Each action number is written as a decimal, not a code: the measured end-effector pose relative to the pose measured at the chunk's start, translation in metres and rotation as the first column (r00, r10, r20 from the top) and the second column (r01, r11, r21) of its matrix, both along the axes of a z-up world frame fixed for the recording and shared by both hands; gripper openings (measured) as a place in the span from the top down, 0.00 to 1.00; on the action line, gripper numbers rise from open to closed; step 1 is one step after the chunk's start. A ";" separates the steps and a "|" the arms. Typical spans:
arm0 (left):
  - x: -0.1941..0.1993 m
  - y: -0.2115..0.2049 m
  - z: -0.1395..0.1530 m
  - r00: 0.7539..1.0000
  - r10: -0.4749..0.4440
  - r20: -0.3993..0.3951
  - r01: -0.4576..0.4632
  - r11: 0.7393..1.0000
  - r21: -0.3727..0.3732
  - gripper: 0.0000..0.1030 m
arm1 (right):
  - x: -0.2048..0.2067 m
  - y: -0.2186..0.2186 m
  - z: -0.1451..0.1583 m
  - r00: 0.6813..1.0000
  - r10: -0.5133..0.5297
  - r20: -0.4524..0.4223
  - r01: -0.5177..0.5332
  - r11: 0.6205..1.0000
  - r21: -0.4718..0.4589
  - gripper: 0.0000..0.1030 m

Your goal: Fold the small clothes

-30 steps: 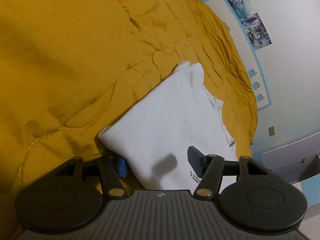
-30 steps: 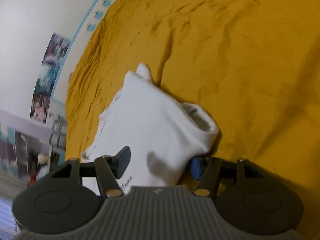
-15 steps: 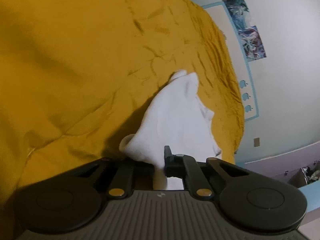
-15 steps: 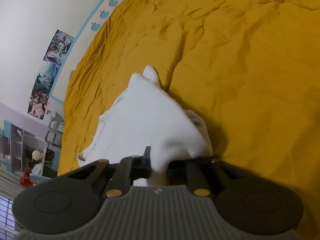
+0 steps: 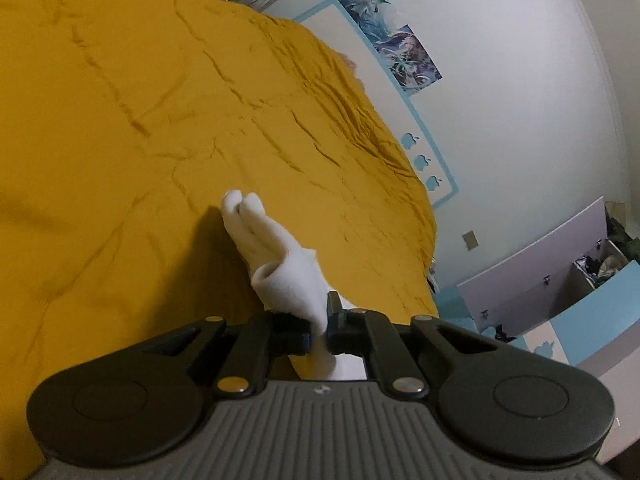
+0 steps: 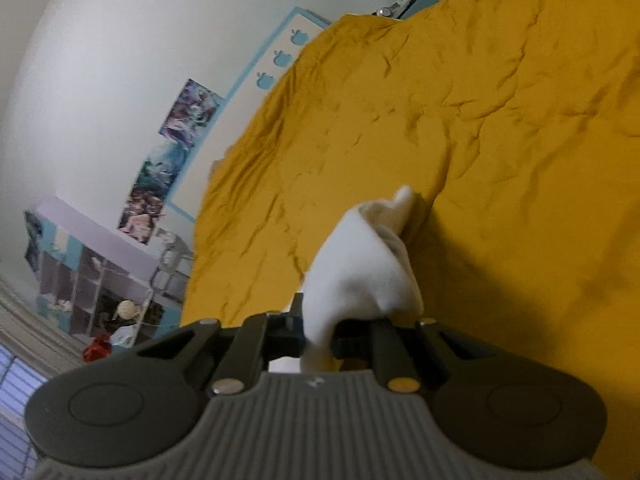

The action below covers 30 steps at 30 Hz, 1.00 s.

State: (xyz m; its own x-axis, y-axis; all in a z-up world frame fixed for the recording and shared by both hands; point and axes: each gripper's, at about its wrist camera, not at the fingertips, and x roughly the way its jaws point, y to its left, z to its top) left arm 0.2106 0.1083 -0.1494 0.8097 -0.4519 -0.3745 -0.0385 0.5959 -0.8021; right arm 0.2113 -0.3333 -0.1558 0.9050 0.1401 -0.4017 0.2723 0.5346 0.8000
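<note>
White garment (image 5: 288, 280) is pinched between the clenched jaws of both left gripper (image 5: 319, 334) and right gripper (image 6: 320, 336).

two fisheye cameras, each set just behind a hand-held gripper, look forward and slightly downward along the black fingers across a bed. the left wrist view sits close over the left gripper (image 5: 319, 330) and faces the mustard bedspread (image 5: 168, 128), with the wall posters (image 5: 394, 46) curving off to its right. the right wrist view sits equally close over the right gripper (image 6: 320, 334), with the same bedspread (image 6: 500, 128) filling its right side and the posters (image 6: 172, 152) to its left. both views share the white garment (image 5: 280, 256) (image 6: 360, 264) bunched near the lens, the bedspread and the poster wall.
</note>
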 end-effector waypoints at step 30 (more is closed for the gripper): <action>0.076 -0.027 0.009 0.989 -0.111 -0.098 0.140 0.921 0.365 0.60 | 0.049 -0.022 0.000 0.983 0.143 -0.117 -0.174 0.930 -0.323 0.60</action>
State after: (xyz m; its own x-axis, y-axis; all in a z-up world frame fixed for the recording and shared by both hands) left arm 0.2862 0.0812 -0.1409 0.7191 -0.3658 -0.5909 0.0054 0.8532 -0.5216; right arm 0.2608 -0.3553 -0.1563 0.8399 0.1243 -0.5284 0.2247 0.8065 0.5469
